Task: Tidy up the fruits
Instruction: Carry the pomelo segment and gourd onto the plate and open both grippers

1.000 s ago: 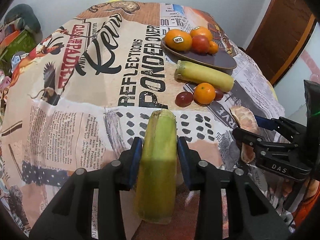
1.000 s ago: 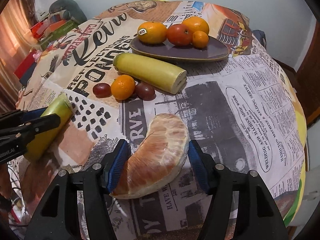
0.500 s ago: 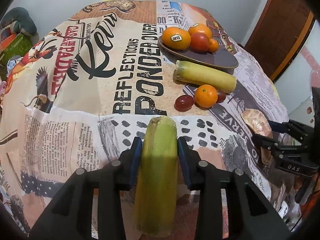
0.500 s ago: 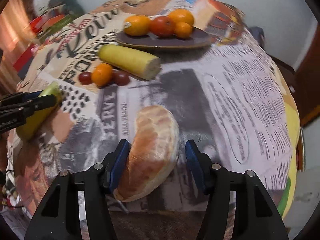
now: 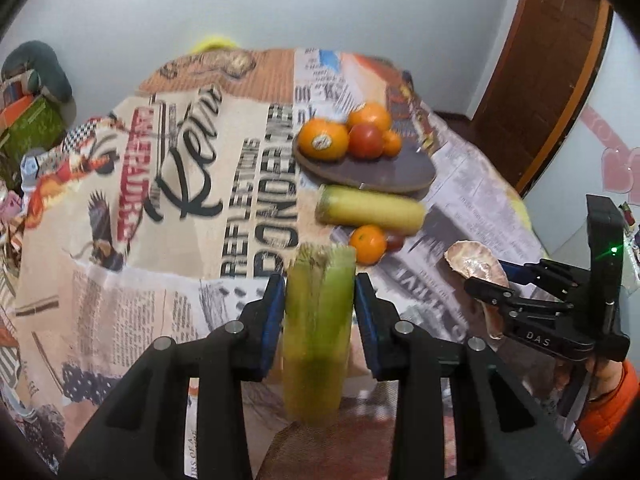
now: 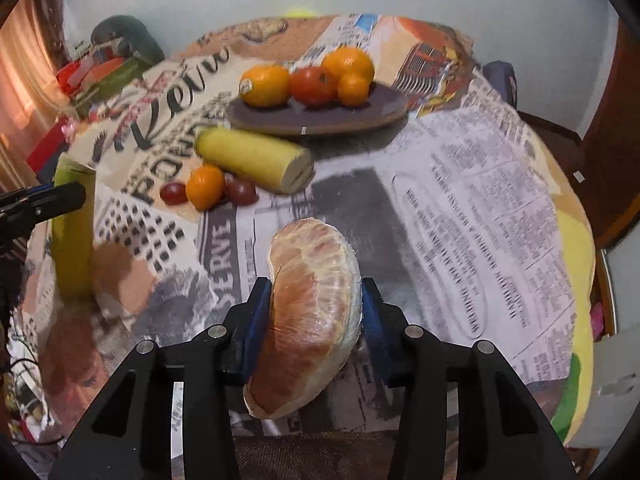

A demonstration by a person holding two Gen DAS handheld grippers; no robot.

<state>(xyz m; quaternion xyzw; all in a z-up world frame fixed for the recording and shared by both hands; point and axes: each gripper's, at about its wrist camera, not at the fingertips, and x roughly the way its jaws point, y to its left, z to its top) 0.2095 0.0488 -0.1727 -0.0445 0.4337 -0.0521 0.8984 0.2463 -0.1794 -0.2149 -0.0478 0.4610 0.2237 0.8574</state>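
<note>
Above table | left hand-held gripper (image 5: 320, 308) clamps corn (image 5: 318, 336) | right hand-held gripper (image 6: 316, 316) clamps pomelo segment (image 6: 312, 316)

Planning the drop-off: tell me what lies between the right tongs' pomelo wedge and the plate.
In the right wrist view, bare printed tablecloth runs from the pomelo wedge to the plate; the yellow corn cob lies just left of that line.

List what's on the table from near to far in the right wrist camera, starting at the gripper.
Right gripper holding the peeled citrus segment → small orange between two grapes → yellow squash → dark plate of oranges and a tomato.
</note>
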